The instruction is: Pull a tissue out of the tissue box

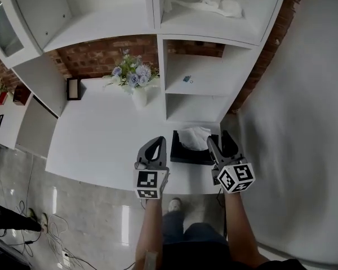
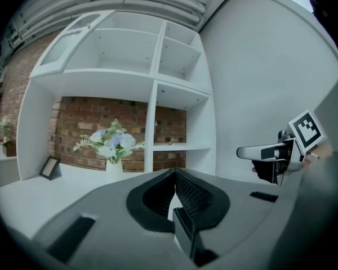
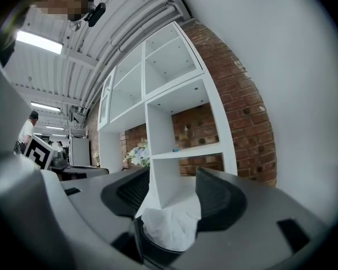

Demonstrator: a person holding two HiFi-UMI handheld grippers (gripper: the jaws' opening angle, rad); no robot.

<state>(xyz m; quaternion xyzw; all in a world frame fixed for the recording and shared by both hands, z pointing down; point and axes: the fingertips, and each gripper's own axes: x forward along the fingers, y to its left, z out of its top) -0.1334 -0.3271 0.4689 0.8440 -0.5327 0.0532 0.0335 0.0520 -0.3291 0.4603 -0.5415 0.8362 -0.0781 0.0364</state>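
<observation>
A black tissue box sits on the white table near its front edge, with a white tissue sticking up from its top. My right gripper hovers at the box's right end, open; in the right gripper view the tissue shows low between the spread jaws of the right gripper, untouched, above the box's dark rim. My left gripper stays just left of the box, shut on nothing. The left gripper view shows the left gripper and the right gripper off to the side.
A white vase of pale flowers and a small dark picture frame stand at the table's back by the brick wall. A white shelf unit rises behind the box, with a white cloth on an upper shelf. A grey wall is on the right.
</observation>
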